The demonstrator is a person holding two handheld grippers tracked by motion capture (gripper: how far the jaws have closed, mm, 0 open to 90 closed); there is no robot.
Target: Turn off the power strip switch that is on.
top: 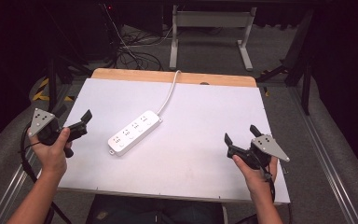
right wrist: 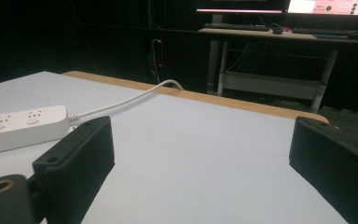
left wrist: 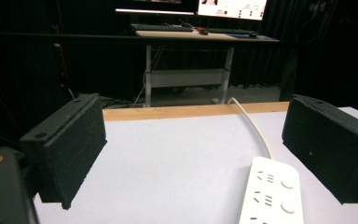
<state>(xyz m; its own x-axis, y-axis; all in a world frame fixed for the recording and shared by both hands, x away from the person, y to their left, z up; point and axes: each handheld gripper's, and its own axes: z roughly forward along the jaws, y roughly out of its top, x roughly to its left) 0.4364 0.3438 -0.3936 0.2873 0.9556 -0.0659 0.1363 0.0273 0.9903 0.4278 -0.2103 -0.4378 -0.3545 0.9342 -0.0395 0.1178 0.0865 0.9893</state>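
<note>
Two grippers, left gripper [top: 86, 116] and right gripper [top: 240, 134], both released, empty, flanking white power strip [top: 135, 132] on table [top: 205, 154]

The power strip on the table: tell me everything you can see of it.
The power strip is a long white bar with rounded ends, plastic by its look. It carries a row of sockets, each with a round button beside it. It lies flat and slantwise on the white table, left of centre. Its white cord runs from its far end over the table's far edge. Nothing is plugged in, and neither gripper touches it.
</note>
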